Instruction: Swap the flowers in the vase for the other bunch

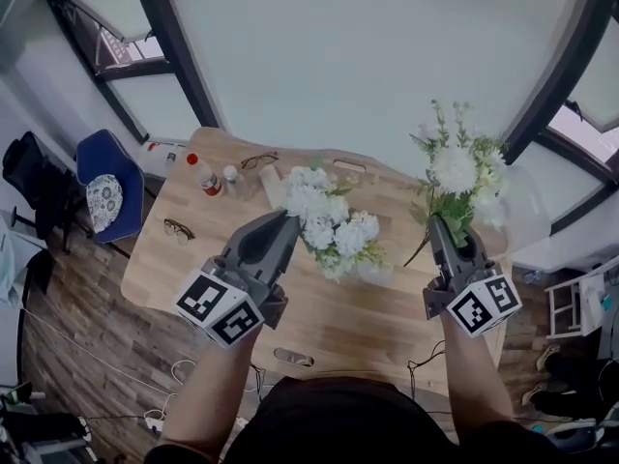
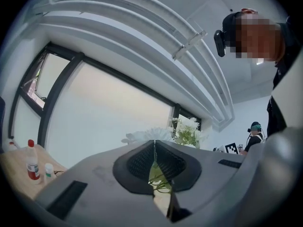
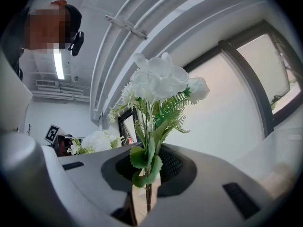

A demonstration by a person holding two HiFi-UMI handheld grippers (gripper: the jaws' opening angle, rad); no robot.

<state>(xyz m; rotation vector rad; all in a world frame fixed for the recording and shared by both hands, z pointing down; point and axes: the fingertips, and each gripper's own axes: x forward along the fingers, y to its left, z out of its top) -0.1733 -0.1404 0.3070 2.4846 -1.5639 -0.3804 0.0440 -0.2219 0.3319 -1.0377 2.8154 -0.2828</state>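
Right gripper [image 1: 453,236], held level, pinches the flower bunch [image 1: 456,167]; left gripper [image 1: 287,219] is pressed together.

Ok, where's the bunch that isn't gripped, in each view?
Head view: bunch mid-picture, above the table.
Left gripper view: white blur just above the shut jaws.
Right gripper view: low left, beside the held bunch.
Shared landmark: dark window frames.
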